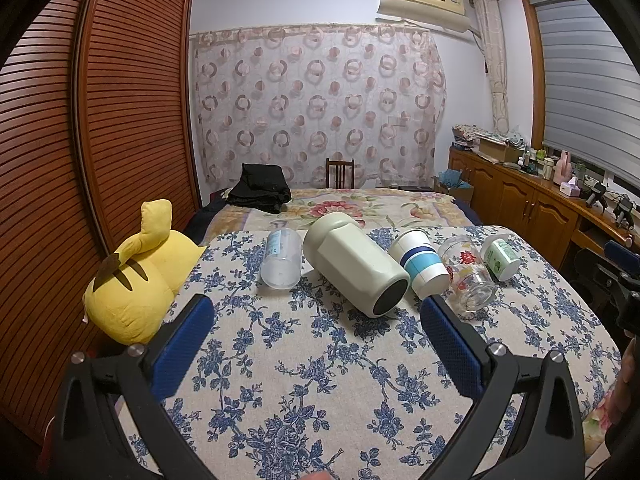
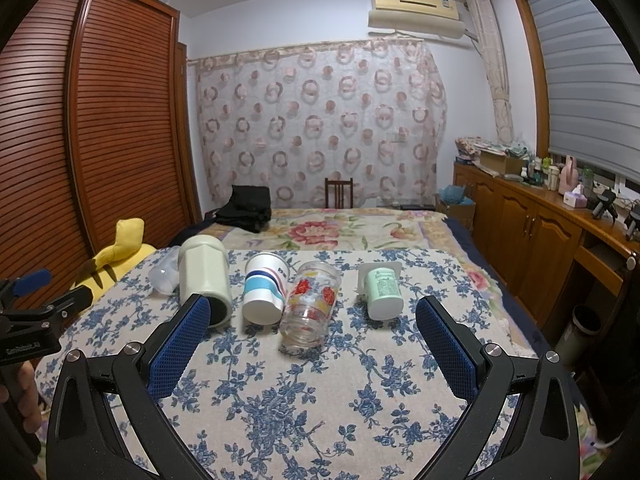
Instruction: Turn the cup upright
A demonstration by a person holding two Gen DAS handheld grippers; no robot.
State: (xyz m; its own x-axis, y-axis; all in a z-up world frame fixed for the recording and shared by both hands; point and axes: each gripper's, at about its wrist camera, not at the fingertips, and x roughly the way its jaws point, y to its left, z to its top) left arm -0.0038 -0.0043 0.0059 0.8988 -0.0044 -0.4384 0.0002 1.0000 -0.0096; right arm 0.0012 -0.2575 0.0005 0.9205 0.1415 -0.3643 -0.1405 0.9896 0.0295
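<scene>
Several cups lie on their sides in a row on a blue-flowered cloth (image 1: 320,380): a frosted plastic cup (image 1: 280,259), a big cream tumbler (image 1: 354,266), a blue-striped paper cup (image 1: 420,266), a clear printed glass (image 1: 466,276) and a small green cup (image 1: 500,260). In the right wrist view they are the tumbler (image 2: 204,280), paper cup (image 2: 264,288), glass (image 2: 310,304) and green cup (image 2: 382,290). My left gripper (image 1: 318,312) is open and empty, just short of the tumbler. My right gripper (image 2: 314,312) is open and empty, close in front of the glass.
A yellow plush toy (image 1: 136,280) lies at the cloth's left edge. A bed with a floral cover (image 1: 340,204) extends behind. A slatted wooden wardrobe (image 1: 80,140) stands left, wooden cabinets (image 1: 520,200) right. The left gripper shows at the right wrist view's left edge (image 2: 32,316).
</scene>
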